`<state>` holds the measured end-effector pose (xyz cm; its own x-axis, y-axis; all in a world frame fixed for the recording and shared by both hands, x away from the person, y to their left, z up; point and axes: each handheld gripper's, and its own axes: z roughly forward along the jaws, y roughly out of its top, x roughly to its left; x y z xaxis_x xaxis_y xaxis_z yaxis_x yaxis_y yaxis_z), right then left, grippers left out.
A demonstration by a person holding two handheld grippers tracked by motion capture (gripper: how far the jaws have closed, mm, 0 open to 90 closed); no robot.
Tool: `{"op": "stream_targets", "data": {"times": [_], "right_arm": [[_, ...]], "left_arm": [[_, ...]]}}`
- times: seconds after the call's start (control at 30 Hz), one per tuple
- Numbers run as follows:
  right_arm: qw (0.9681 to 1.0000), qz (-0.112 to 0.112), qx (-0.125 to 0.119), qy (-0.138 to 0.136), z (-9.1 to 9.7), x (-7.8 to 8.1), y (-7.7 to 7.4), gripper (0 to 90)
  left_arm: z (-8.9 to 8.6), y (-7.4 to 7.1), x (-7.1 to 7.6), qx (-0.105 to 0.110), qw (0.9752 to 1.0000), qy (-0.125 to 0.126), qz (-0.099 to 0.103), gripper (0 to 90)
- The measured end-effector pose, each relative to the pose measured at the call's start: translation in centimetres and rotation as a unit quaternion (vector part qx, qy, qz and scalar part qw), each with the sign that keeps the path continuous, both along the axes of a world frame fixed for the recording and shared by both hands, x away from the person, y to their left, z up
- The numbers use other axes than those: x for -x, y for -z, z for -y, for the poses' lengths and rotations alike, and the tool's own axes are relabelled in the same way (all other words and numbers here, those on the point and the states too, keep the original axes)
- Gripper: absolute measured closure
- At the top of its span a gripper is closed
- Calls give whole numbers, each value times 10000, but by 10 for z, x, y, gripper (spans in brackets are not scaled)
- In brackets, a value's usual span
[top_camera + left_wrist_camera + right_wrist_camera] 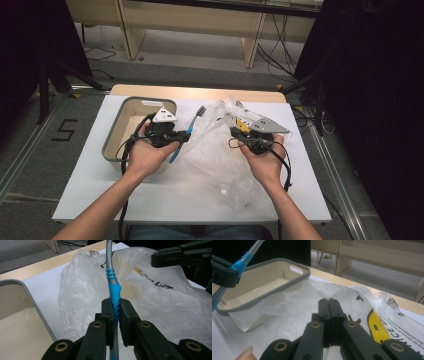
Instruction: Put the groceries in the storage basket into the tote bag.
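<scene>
the white worktop [200,200] carries, at its 10 o'clock in the high view, a beige bin [116,131] with a grey rim. a crumpled clear plastic bag [215,155] with yellow and black print sprawls across the middle, toward 3 o'clock. the right gripper [234,131] sits on the bag at about 2 o'clock, its jaws pressed together on a fold of the film [329,305]. the left gripper [186,135] hovers just right of the bin, jaws narrow and clamped on a toothbrush [187,134]. the toothbrush is slim, with a bright blue ribbed grip that fades into a translucent grey neck ringed by blue bands [111,277]. it is held at the ribbed grip, above the bag's left edge. its long axis runs from 7 o'clock to 1 o'clock in the high view, with the bristled head at the far end, pointing away from the person, and the blue tail toward the left hand [145,155].
</scene>
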<state>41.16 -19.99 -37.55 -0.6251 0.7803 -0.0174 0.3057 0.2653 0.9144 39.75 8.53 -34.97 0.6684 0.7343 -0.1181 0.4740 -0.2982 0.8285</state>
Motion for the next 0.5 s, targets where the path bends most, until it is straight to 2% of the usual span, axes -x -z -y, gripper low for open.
{"op": "stream_targets", "data": {"times": [0.5], "right_arm": [[10000,1,-16,3,0,0,-1,900]], "left_arm": [[13,10,8,-115,9997,196,-62,824]]}}
